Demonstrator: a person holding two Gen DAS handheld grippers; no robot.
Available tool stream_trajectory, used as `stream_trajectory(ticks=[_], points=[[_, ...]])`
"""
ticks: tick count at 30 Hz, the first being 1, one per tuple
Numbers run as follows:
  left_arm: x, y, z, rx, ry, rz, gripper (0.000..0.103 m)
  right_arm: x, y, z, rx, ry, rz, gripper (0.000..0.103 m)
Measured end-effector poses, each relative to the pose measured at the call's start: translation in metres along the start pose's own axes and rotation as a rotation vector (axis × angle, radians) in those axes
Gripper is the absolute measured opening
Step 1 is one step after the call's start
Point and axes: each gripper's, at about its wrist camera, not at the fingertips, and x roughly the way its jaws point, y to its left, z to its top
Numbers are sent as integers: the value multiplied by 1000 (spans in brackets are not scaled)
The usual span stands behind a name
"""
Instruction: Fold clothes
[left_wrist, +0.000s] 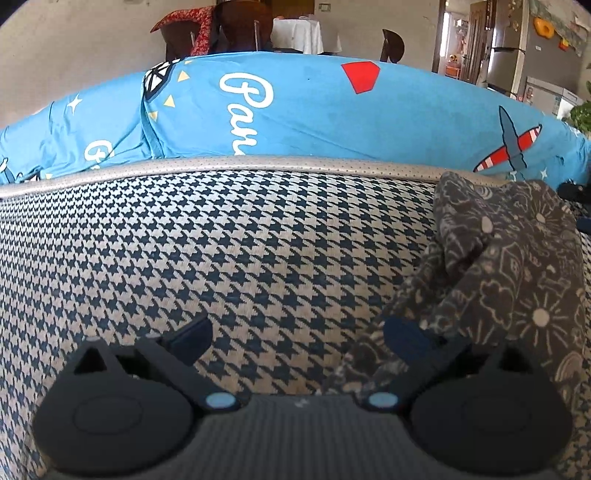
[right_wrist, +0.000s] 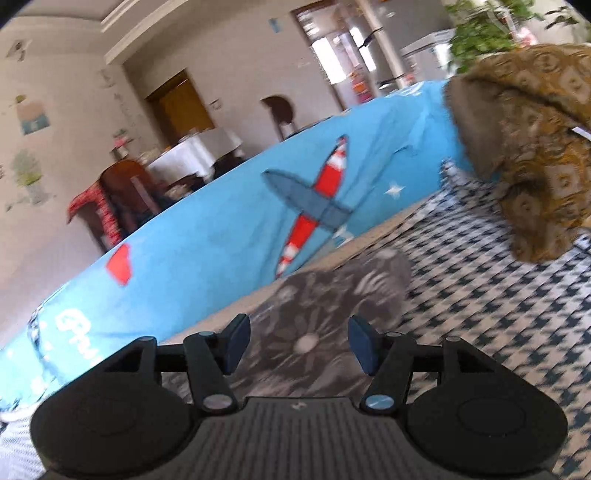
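A dark grey garment printed with pale flower and sun-ray line drawings (left_wrist: 513, 280) lies crumpled on a seat cushion woven in navy-and-cream houndstooth (left_wrist: 221, 251), toward the right of the left wrist view and close to the cushion's pale perforated piping (left_wrist: 258, 162). The left gripper (left_wrist: 297, 334) hangs over the cushion with its jaws spread wide and nothing between them; its right finger (left_wrist: 404, 338) sits at the edge of the garment's lower folds, though whether it touches the cloth is hard to say.

In the right wrist view (tilted and smeared by motion) the right gripper (right_wrist: 299, 341) stands about half open. The grey garment (right_wrist: 325, 302) lies beyond and below the gap between its blue pads (right_wrist: 236, 341), which do not press on it.

Behind the cushion rises a bright blue cloth cover with white script, a red pentagon and a red-and-white striped aeroplane (left_wrist: 332, 110). A brown and gold patterned fleecy textile (right_wrist: 528, 147) is bunched at the right of the right wrist view, above the houndstooth.
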Motion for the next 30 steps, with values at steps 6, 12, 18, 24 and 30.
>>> stream_trajectory(ticks=[6,12,18,24,30], points=[[-3,-3,-6,34,11,-2,103,-4,18,-22,-3,94,64,59],[-13,0,-11,49,3,0,103,-15,30,-41,-13,141,86,59],[-29,5,-19,70,-24,13,103,-34,43,-66,-25,192,109,59],[-43,19,-33,48,-23,5,103,-62,58,-93,-106,181,98,59],[-48,31,-51,26,8,24,103,-89,68,-114,-161,159,110,59]])
